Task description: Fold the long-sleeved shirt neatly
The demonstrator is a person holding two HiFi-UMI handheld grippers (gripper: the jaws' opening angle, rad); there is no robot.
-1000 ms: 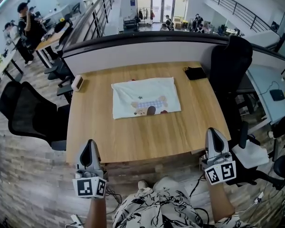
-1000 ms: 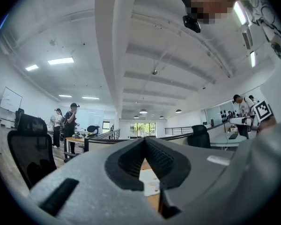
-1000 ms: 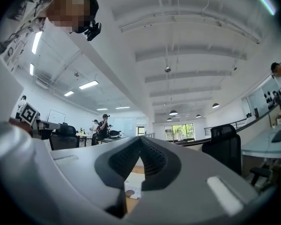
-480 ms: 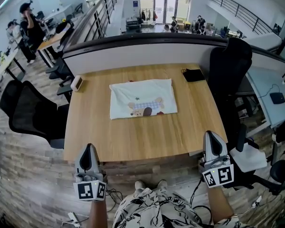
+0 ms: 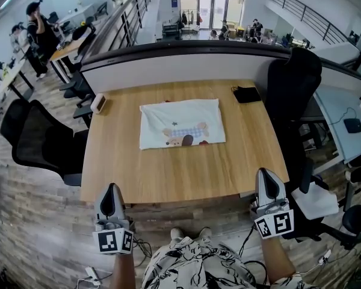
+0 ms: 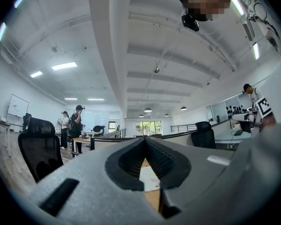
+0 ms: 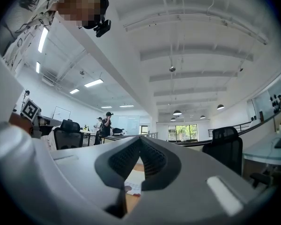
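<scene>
The long-sleeved shirt (image 5: 180,123) is lying folded into a white rectangle on the tabletop (image 5: 168,173), midway between its left and right edges and nearer its far edge, a cartoon print facing up. The left gripper (image 5: 112,188) and right gripper (image 5: 268,173) are hovering off the near edge, by the near corners, well apart from the shirt. Each is showing its jaws pressed together on nothing. Black-and-white square markers are facing up on their cubes. A black pouch (image 5: 247,94) is sitting at the far right corner.
</scene>
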